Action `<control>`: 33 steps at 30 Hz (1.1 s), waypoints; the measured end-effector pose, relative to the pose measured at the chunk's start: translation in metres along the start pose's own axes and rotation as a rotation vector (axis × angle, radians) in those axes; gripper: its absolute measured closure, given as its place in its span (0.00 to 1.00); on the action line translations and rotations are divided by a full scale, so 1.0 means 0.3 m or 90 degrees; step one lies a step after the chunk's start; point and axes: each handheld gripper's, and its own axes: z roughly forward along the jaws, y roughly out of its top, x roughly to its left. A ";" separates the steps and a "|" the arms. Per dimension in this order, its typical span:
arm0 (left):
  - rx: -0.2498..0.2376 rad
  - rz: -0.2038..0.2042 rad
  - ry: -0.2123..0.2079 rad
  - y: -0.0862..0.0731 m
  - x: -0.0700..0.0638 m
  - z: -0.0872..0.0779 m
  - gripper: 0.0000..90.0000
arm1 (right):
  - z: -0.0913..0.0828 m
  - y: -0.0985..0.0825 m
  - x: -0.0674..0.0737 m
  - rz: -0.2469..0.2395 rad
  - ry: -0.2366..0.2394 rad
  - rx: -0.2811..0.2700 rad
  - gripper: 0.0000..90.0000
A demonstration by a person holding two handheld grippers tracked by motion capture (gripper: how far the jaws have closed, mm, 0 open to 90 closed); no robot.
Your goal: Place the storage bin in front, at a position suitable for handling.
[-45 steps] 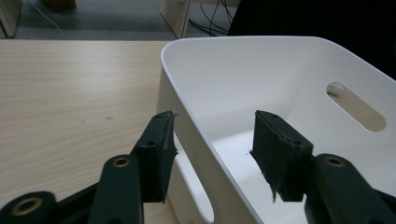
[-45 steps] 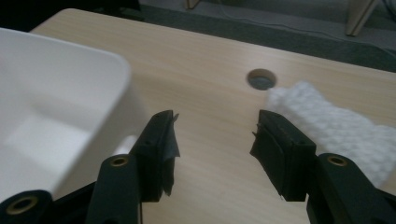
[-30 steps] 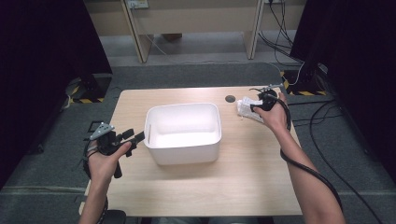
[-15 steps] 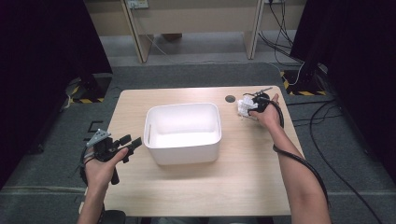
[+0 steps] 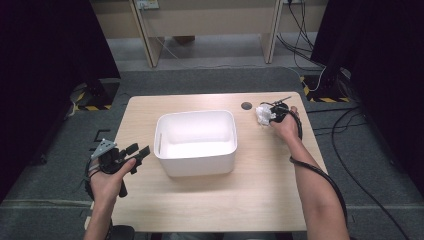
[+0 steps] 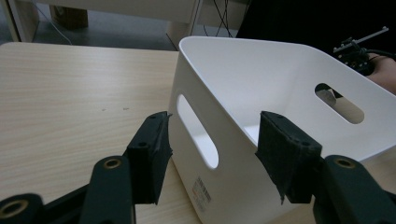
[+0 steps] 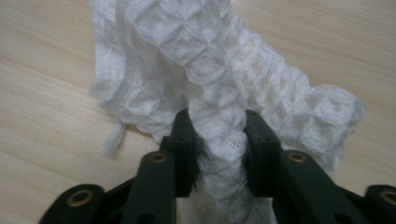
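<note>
Right claw (image 5: 266, 116), far right of the pale wooden bench (image 5: 210, 210): its two black jaws have just been closing and are now clamped on a crumpled white waffle-textured cloth (image 5: 262, 114). In the right gripper view the right claw (image 7: 218, 140) pinches a bunched fold of the cloth (image 7: 219, 70) between its pads, while the rest of the fabric spreads out over the bench (image 7: 42, 93) beyond the jaws. The cloth lies on the bench surface near the far right edge, just right of a small dark round hole (image 5: 246, 106) in the benchtop.

Left claw (image 5: 137, 152), near left of the bench, held in the person's left hand (image 5: 107, 180): jaws apart, nothing between them, tips pointing right towards a white rectangular plastic tub (image 5: 172, 165) with slotted handles. In the left gripper view the left claw (image 6: 212, 144) stands just short of the tub's near end wall (image 6: 224, 154), pads not touching it; one slot handle sits between the two jaws as seen from there. The right hand with its gripper shows beyond the tub's far rim.

The tub stands mid-bench, upright, between the two hands. The cloth is well apart from the tub, off its far right corner. The grey three-cornered plate (image 5: 103, 147) tops the left gripper.
</note>
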 end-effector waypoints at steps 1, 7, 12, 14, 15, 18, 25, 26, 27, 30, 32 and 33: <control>-0.013 0.005 0.005 0.002 -0.001 -0.005 0.49 | -0.003 0.002 -0.001 0.010 -0.001 0.004 0.83; -0.055 0.020 0.010 0.008 -0.011 -0.034 0.50 | -0.043 0.004 0.000 0.084 0.010 0.032 0.88; -0.068 0.041 -0.005 0.007 -0.041 -0.049 0.51 | -0.123 0.000 0.024 0.082 0.040 0.013 0.88; -0.071 0.045 -0.020 0.004 -0.059 -0.055 0.51 | -0.163 -0.008 0.039 0.075 0.055 0.007 0.89; -0.071 0.048 -0.026 0.003 -0.069 -0.057 0.51 | -0.185 -0.012 0.045 0.069 0.059 0.001 0.89; -0.068 0.061 -0.044 0.002 -0.103 -0.063 0.52 | -0.253 -0.032 0.066 0.055 0.079 -0.008 0.89; -0.054 0.080 -0.100 0.011 -0.192 -0.077 0.53 | -0.417 -0.131 0.143 -0.024 0.120 -0.018 0.89; -0.053 0.085 -0.109 0.012 -0.205 -0.080 0.53 | -0.443 -0.148 0.155 -0.035 0.125 -0.021 0.89; -0.051 0.090 -0.115 0.014 -0.218 -0.082 0.53 | -0.469 -0.164 0.167 -0.046 0.129 -0.025 0.89; -0.048 0.106 -0.131 0.023 -0.253 -0.085 0.52 | -0.551 -0.205 0.195 -0.075 0.140 -0.033 0.89; -0.045 0.114 -0.140 0.030 -0.276 -0.080 0.52 | -0.598 -0.230 0.210 -0.093 0.146 -0.034 0.89; -0.043 0.119 -0.146 0.033 -0.291 -0.075 0.51 | -0.618 -0.242 0.217 -0.100 0.150 -0.035 0.89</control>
